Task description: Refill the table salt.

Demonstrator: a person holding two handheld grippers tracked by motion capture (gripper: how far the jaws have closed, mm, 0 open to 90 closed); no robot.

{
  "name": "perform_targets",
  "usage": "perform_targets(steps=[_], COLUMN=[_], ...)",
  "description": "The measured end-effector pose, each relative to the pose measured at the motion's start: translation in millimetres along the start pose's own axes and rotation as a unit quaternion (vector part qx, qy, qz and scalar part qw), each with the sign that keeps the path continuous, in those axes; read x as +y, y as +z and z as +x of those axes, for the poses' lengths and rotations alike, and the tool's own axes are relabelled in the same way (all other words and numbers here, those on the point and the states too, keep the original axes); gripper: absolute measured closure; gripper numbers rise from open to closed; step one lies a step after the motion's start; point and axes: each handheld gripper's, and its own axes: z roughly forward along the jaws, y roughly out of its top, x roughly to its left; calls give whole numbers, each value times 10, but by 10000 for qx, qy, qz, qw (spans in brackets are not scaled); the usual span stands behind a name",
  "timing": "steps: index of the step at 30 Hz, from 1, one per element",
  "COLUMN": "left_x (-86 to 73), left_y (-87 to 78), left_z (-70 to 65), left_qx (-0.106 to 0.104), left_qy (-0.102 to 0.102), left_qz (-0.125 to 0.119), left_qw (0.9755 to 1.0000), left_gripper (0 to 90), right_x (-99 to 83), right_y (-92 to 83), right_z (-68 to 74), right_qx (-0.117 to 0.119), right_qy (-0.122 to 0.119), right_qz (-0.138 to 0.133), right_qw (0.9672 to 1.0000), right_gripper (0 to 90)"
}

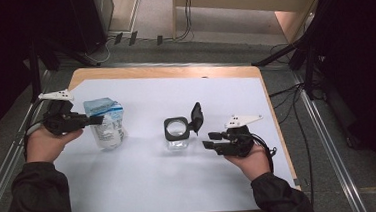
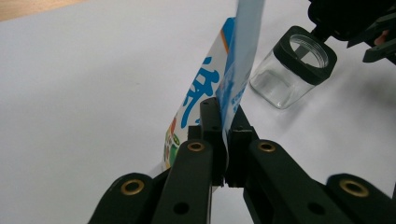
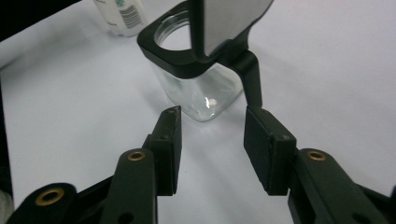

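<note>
your left gripper [image 1: 96, 120] is pinching the top edge of the soft blue and white plastic pouch [image 1: 106, 123], jaws tight on it. your right gripper [image 1: 207, 140] is waiting with its jaws partly apart, nothing between them, just beside the small square clear glass jar [image 1: 177, 137]. the jar's black flip lid [image 1: 196, 117] is standing open on the white table sheet [image 1: 156, 183].

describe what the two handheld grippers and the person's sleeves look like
Both the left gripper and the right gripper are black with brass-coloured rivets, each topped by a grey three-cornered plate and trailing a black cable. The person wears dark sleeves.
</note>
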Motion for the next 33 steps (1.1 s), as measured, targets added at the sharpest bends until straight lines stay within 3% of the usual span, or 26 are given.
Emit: perform_targets(steps=[9, 16, 22, 24, 33], left_x=[150, 259, 318, 330, 411], left_y=[-66, -49, -8, -3, -16], left_z=[-139, -308, -424, -447, -603], left_qx=[-168, -255, -294, -373, -396], left_qy=[-209, -108, -10, -52, 95], left_qz=[-169, -149, -82, -95, -37], left_qw=[9995, 9995, 9995, 9992, 9992], left_gripper=[900, 900, 900, 900, 900], right_x=[39, 99, 166, 177, 267], right_y=[18, 83, 198, 232, 417], right_z=[256, 466, 651, 687, 799], right_qx=[290, 613, 824, 850, 783], right_qy=[-230, -260, -452, -466, -467], right_qz=[95, 69, 67, 90, 203], right_qw=[9993, 9978, 9956, 9953, 9956], right_gripper=[624, 638, 639, 640, 641])
